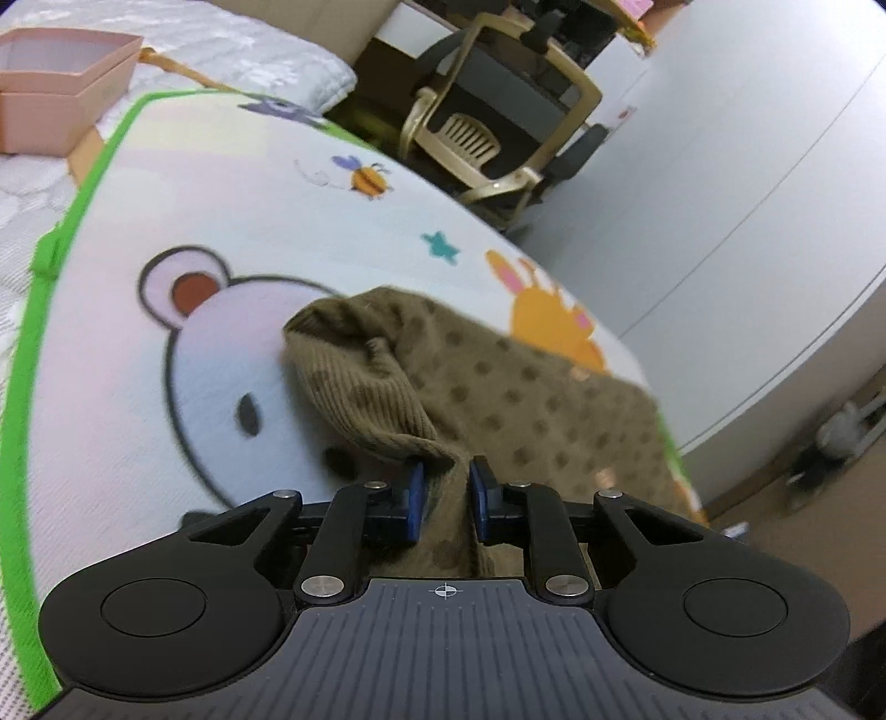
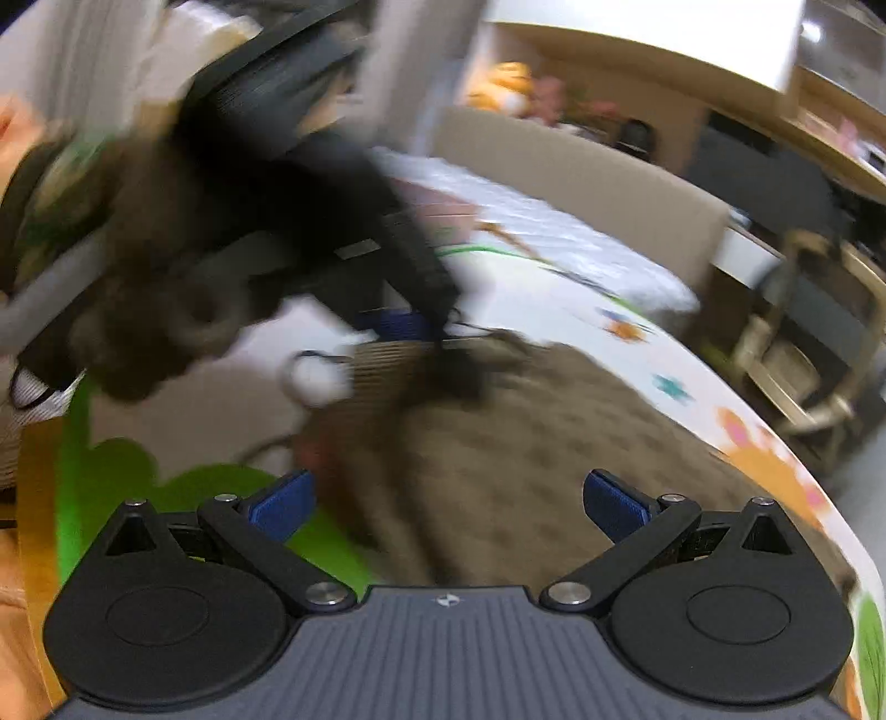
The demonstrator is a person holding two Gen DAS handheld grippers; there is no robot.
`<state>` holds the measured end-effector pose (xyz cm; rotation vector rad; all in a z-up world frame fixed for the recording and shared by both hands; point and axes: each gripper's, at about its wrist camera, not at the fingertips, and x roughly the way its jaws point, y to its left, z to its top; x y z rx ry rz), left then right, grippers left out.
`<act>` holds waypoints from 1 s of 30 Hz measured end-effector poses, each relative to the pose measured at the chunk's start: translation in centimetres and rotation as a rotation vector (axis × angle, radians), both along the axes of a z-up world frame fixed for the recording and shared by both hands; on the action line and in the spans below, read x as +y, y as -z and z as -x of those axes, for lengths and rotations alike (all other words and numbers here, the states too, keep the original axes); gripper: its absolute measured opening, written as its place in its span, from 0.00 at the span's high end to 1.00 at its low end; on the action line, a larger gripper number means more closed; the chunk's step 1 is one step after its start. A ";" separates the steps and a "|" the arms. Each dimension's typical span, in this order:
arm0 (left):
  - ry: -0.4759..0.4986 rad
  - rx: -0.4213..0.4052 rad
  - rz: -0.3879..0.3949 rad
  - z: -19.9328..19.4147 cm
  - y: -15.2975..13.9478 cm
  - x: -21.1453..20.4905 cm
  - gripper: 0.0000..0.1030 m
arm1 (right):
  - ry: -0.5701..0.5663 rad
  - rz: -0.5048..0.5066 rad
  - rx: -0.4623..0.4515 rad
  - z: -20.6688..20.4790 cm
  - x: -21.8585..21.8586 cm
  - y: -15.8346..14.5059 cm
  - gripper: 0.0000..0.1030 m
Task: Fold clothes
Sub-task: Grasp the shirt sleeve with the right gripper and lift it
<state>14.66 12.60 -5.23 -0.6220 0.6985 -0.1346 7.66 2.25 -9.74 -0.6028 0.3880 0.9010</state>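
A brown dotted ribbed garment (image 1: 498, 387) lies on a cartoon play mat (image 1: 166, 360). My left gripper (image 1: 446, 482) is shut on a bunched fold of the garment, its blue pads pinching the cloth and lifting it. In the right wrist view the same garment (image 2: 526, 443) spreads over the mat, blurred by motion. My right gripper (image 2: 448, 493) is open and empty just above the garment's near part. The left gripper (image 2: 410, 321) shows there too, further back, dark and blurred, on the garment's far edge.
A pink box (image 1: 61, 83) sits at the mat's far left on a white quilted cover (image 1: 249, 50). A beige chair (image 1: 498, 127) stands beyond the mat's far edge, also in the right wrist view (image 2: 803, 343). A white curved wall (image 1: 747, 194) is on the right.
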 end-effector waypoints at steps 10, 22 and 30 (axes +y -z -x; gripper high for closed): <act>0.020 -0.099 -0.012 0.2 -3.3 0.0 0.41 | 0.153 0.029 -0.024 -5.9 4.2 1.2 0.72; -0.017 -0.274 -0.098 -1.3 -9.3 -2.5 0.09 | 0.478 -0.361 -0.022 -10.3 -11.7 -5.9 0.84; 0.180 -0.110 -0.095 -7.1 -5.2 -10.2 0.09 | 0.808 -0.338 0.194 -14.2 -23.7 -0.9 0.82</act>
